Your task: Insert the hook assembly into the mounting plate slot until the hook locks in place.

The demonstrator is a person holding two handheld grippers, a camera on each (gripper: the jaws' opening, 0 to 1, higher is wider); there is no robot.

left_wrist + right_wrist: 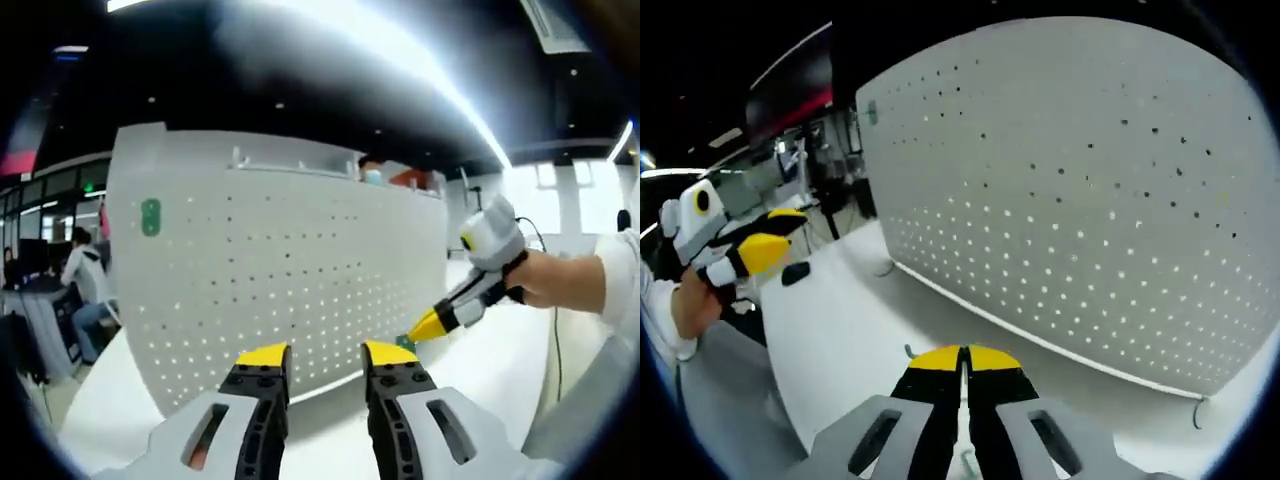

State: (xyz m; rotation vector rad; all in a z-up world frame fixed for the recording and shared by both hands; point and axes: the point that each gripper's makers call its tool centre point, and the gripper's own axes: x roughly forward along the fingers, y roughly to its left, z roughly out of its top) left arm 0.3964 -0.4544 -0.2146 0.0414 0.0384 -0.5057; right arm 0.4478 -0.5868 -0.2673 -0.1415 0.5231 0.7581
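Note:
A white pegboard (290,270) stands upright on a white table (470,370); in the right gripper view the pegboard (1080,190) rises close ahead. My left gripper (326,355) is open in front of the board's lower edge, with nothing between its yellow-tipped jaws. My right gripper (432,324), held by a hand, comes in from the right and points down at the board's base. A small green piece (405,342) lies at its tip; I cannot tell whether it is held. In its own view the right gripper (962,358) is shut. A thin grey hook (908,350) shows beside its tips.
A green label (150,216) marks the board's upper left. The left gripper (765,240) and a hand show far left, with a small dark object (795,272) on the table near it. A seated person (80,275) is at desks beyond the table's left edge.

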